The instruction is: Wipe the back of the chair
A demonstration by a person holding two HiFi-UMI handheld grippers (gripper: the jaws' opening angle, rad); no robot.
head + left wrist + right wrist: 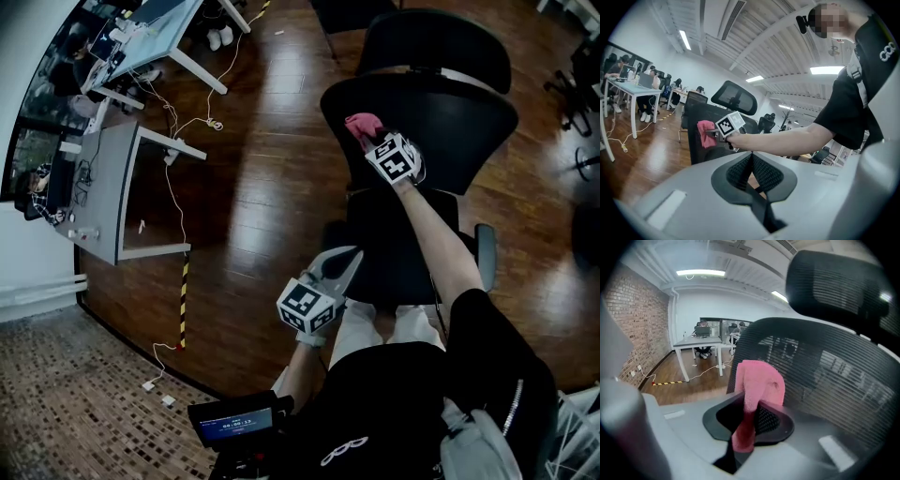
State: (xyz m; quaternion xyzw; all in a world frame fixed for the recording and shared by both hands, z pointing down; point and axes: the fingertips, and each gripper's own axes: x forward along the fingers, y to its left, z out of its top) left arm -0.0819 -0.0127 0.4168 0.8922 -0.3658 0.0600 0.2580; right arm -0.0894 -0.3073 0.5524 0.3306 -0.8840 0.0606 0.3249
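Observation:
A black mesh office chair (pixel 441 122) with a headrest stands in front of me. My right gripper (pixel 368 139) is shut on a pink cloth (pixel 362 125), held at the left part of the chair's backrest (pixel 825 366). In the right gripper view the pink cloth (pixel 757 390) hangs from the jaws, right against the mesh. My left gripper (pixel 345 262) hangs low near my knees, jaws shut with nothing in them. The left gripper view shows the right gripper (pixel 710 133) with the pink cloth (pixel 706 133) at the chair (pixel 701 124).
Dark wooden floor lies all around. A white desk (pixel 164 28) and a grey table (pixel 103 187) stand at the left, with cables (pixel 178 202) and a striped strip (pixel 184 300) on the floor. Another chair base (pixel 586 155) is at the right edge. People sit at distant desks (pixel 628 89).

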